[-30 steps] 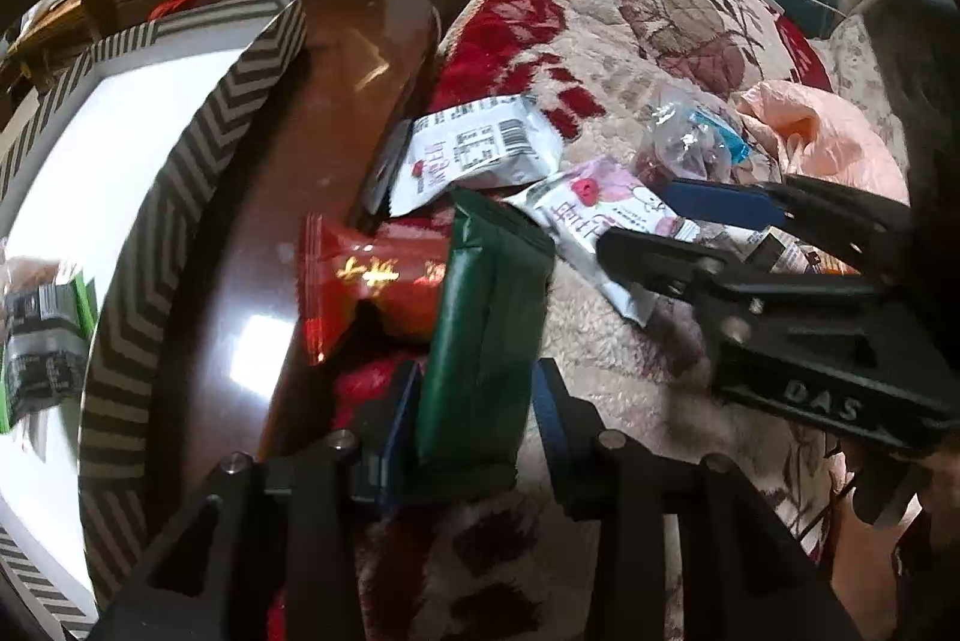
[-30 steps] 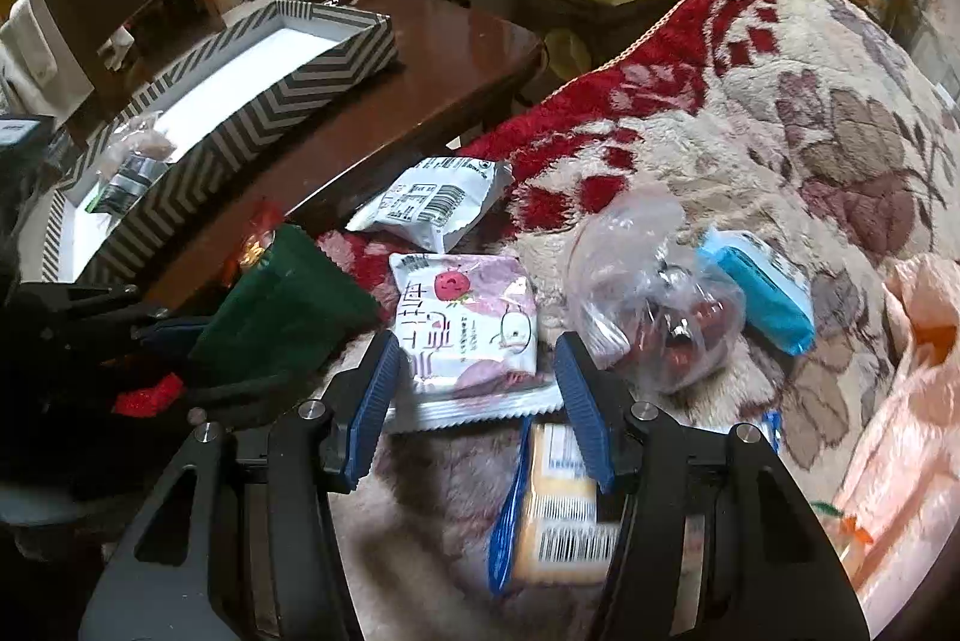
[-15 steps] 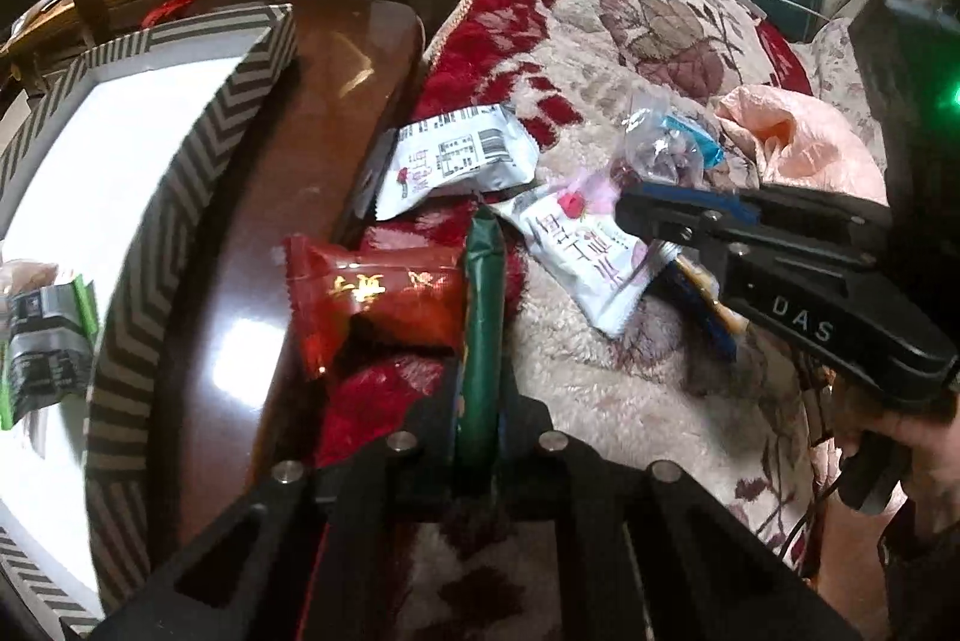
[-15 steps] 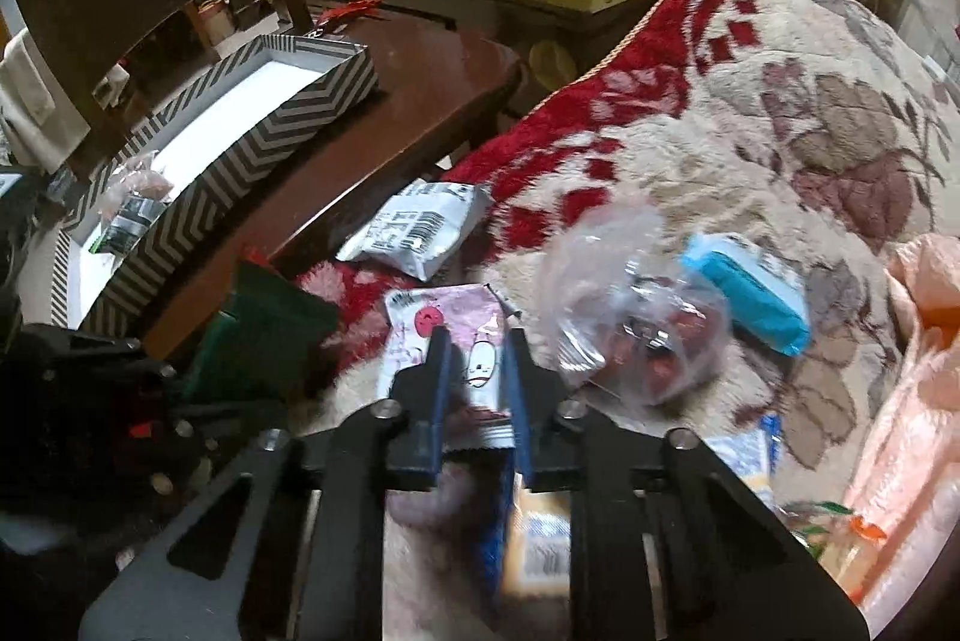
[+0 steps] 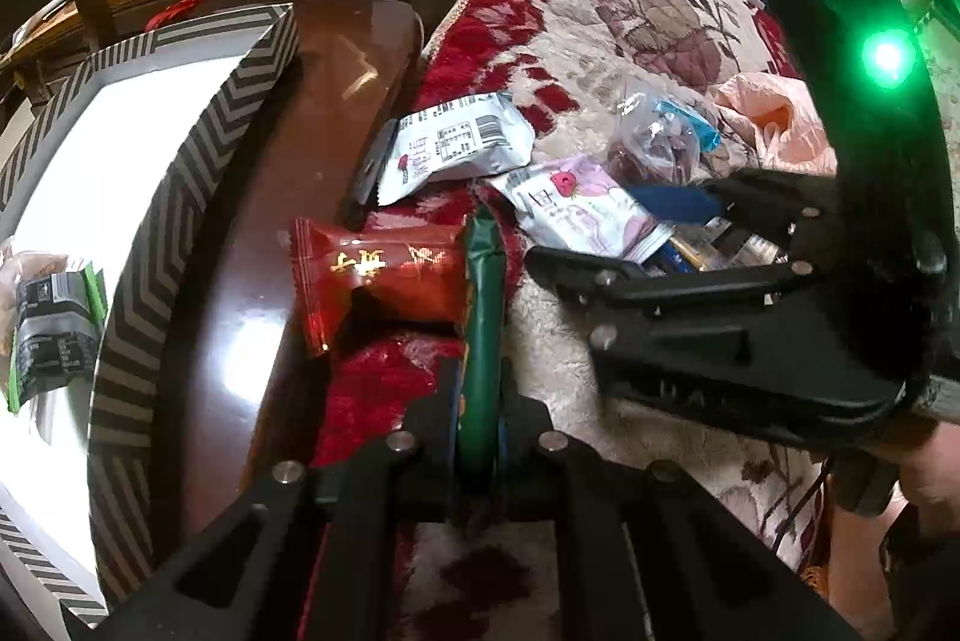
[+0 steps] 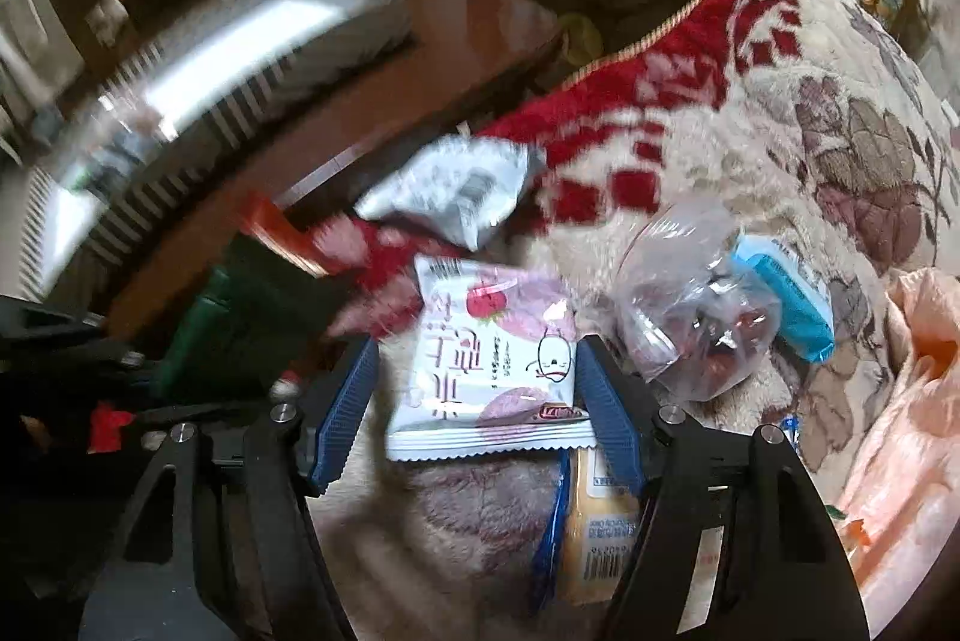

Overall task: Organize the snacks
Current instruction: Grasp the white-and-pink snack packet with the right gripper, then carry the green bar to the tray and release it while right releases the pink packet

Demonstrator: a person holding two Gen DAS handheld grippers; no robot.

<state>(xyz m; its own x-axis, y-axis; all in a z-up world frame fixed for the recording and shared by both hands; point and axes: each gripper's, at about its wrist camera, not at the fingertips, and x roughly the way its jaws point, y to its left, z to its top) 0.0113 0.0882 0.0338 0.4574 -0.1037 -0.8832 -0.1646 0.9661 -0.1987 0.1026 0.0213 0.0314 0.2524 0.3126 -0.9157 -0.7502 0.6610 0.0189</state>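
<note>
Green snack packet (image 5: 483, 305) pinched in left gripper (image 5: 478, 419); right gripper (image 6: 477, 413) spread wide.

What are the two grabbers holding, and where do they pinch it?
The left gripper pinches the green packet at its near end. The right gripper is open around the strawberry packet, holding nothing.

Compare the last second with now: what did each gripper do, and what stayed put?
The left gripper shut its jaws on the green packet and keeps holding it. The right gripper closed half a second ago, then reopened; its jaws now straddle the strawberry packet, which lies free. The red packet, white packet and striped box stayed put.
</note>
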